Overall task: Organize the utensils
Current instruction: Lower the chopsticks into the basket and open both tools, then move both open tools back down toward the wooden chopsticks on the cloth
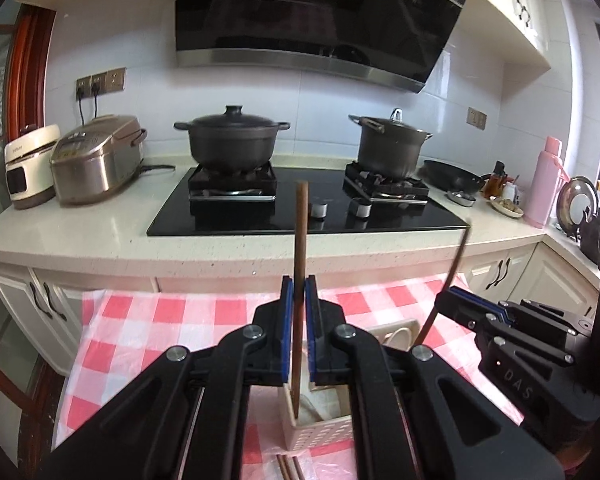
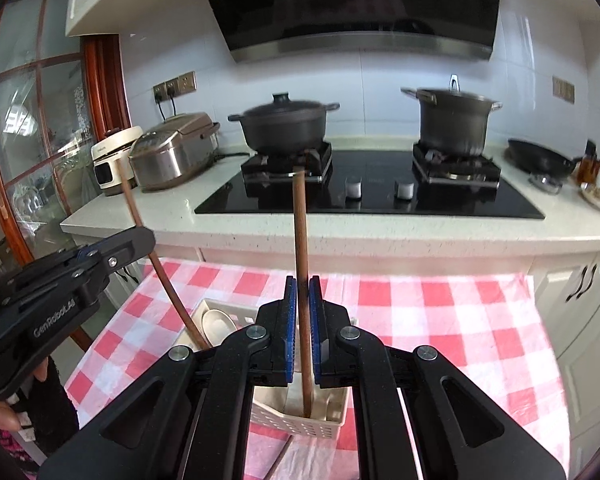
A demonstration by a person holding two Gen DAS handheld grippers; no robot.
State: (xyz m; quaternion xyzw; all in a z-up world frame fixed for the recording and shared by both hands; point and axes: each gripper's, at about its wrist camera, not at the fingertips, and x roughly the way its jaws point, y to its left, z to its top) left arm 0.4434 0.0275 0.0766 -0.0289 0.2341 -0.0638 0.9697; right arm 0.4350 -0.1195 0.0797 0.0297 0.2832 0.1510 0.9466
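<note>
My left gripper (image 1: pixel 299 300) is shut on a brown wooden chopstick (image 1: pixel 300 248) that stands upright with its lower end inside a cream slotted utensil basket (image 1: pixel 320 436) on the checked cloth. My right gripper (image 2: pixel 302 300) is shut on a second brown chopstick (image 2: pixel 301 240), also upright with its tip in the basket (image 2: pixel 300 420). Each gripper shows in the other's view: the right one (image 1: pixel 452 300) and the left one (image 2: pixel 140 240). A pale spoon (image 2: pixel 218 324) lies in the basket. More chopsticks (image 1: pixel 288 466) lie on the cloth in front of it.
The red and white checked cloth (image 1: pixel 140 320) covers the table. Behind it a counter holds a black hob (image 1: pixel 308 212) with two dark pots (image 1: pixel 232 140), two rice cookers (image 1: pixel 96 160), a black pan (image 1: pixel 452 176) and a pink flask (image 1: pixel 544 184).
</note>
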